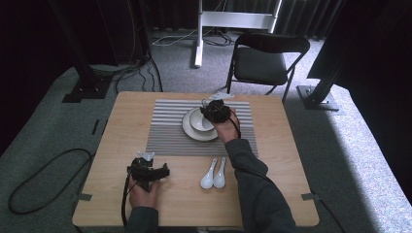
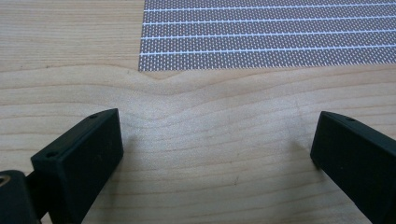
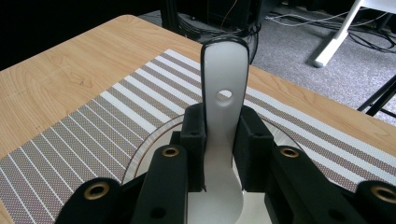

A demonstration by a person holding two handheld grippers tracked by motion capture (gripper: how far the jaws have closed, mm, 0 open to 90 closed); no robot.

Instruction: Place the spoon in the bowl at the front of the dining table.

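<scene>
The right hand-held gripper is clamped on a glossy white ceramic spoon with a hole in its handle, above the bowl on its plate. The left hand-held gripper is apart over the worktop. 2 more spoons lie nearby.

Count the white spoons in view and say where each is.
3. Two spoons lie side by side on the table below the placemat; one spoon is clamped in the right gripper over the bowl.

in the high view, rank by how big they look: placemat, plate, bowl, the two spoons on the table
1. placemat, by far the largest
2. plate
3. bowl, sitting on the plate
4. the two spoons, side by side; they look the same size, so no ranking between them
</scene>
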